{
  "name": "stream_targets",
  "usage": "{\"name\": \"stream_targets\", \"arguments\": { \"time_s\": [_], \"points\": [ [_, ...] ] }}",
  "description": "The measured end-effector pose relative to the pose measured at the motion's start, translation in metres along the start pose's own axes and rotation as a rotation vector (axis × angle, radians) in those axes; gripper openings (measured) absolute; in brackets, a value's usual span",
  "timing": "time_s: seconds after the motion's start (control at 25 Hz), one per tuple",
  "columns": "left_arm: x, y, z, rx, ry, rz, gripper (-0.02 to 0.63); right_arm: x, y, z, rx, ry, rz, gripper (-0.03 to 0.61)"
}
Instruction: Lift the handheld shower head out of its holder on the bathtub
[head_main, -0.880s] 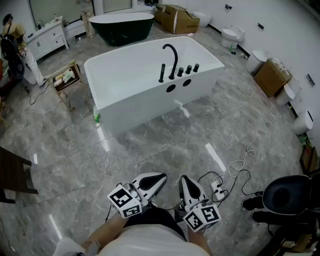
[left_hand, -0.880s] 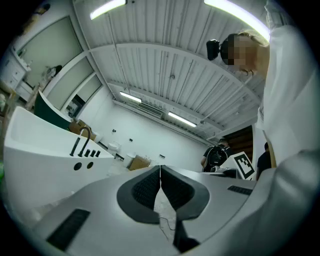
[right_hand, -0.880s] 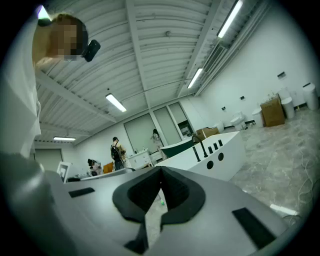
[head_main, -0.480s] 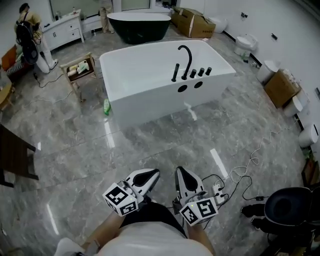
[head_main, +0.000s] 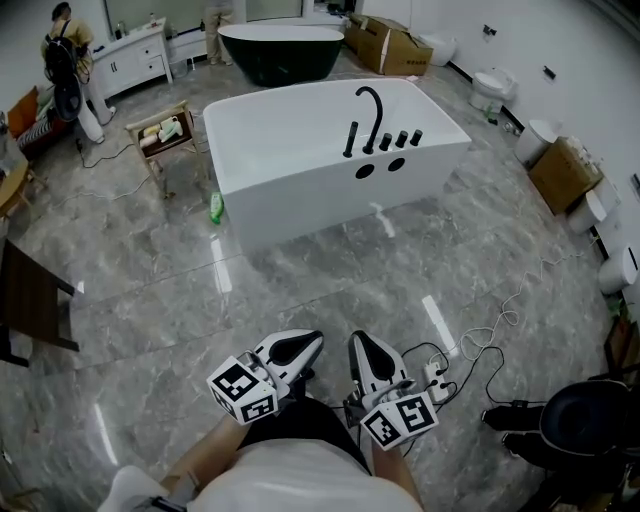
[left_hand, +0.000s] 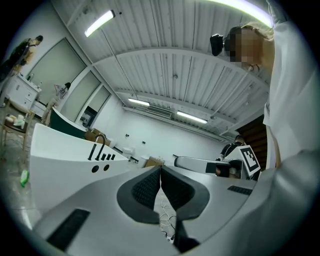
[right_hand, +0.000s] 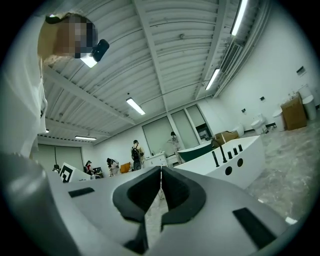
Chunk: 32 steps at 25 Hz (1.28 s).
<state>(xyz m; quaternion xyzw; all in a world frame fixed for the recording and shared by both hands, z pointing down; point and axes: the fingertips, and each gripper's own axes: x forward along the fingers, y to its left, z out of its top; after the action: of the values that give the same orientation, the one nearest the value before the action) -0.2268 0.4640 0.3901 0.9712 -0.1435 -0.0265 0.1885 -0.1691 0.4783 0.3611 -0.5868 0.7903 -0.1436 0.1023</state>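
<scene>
We keep left gripper (head_main: 296, 350) and right gripper (head_main: 368, 358) pressed together, empty, while the handheld shower head (head_main: 351, 140) stands upright on the bathtub (head_main: 300, 205) rim beside the curved spout (head_main: 372, 112), well ahead, marginally nearer the right.

2 tubs: white tub (head_main: 300, 205), dark tub (head_main: 280, 55). 2 grippers: left gripper (head_main: 312, 342), right gripper (head_main: 360, 345). 3 knobs (head_main: 401, 139). 1 bottle (head_main: 216, 208).
</scene>
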Motion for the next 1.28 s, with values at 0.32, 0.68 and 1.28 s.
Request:
{"name": "stream_targets", "arguments": {
  "time_s": [0.32,0.68,1.28],
  "points": [
    [0.005,-0.006,-0.009,-0.015,0.028,-0.017,0.012,-0.014,-0.014,0.000,0.017,-0.018,-0.048,0.018],
    [0.032,0.005,-0.008,-0.032,0.037,-0.081,0.012,-0.001,-0.036,-0.004,0.026,0.001,-0.071,0.019],
    [0.107,0.093,0.022,-0.065,0.049,-0.063,0.012,0.084,-0.109,0.025,0.018,0.023,-0.076,0.020]
  ]
}}
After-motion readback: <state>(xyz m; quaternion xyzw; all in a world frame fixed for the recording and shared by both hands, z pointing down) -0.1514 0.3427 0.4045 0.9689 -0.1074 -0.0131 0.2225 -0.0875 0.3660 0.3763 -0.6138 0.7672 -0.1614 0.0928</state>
